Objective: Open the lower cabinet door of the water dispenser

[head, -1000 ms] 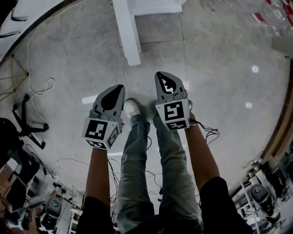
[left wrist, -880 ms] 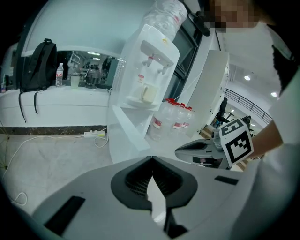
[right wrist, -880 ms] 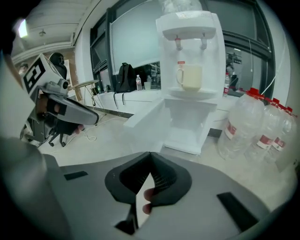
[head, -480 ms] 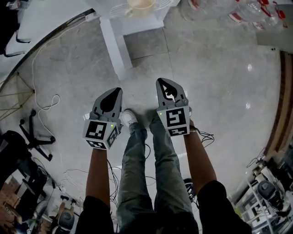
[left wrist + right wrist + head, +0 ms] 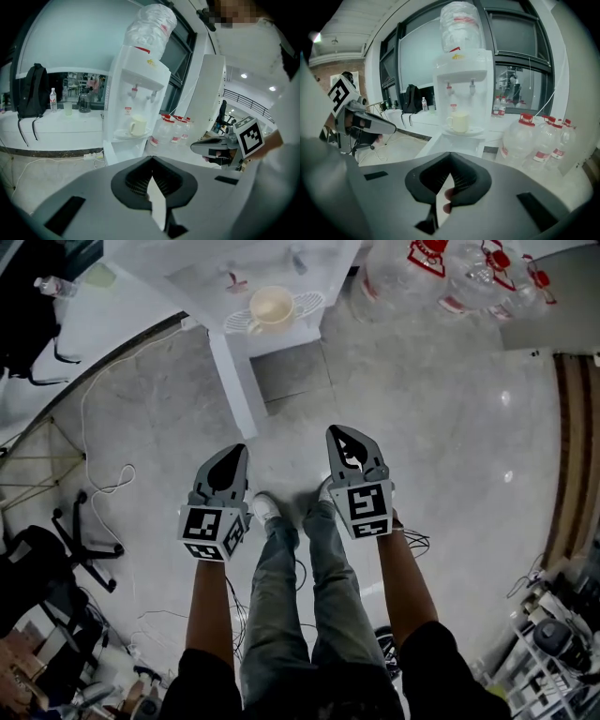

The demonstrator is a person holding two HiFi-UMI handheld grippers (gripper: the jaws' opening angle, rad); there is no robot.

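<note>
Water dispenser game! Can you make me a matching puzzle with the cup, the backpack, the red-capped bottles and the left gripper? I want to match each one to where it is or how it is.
Things:
1. cup
2. backpack
3. red-capped bottles
4. left gripper

Places or states:
A. on the floor beside the water dispenser
B. shut, holding nothing
C. on the tray under the taps
D. on the long white ledge

Pairs: 1-C, 2-D, 3-A, 4-B
</note>
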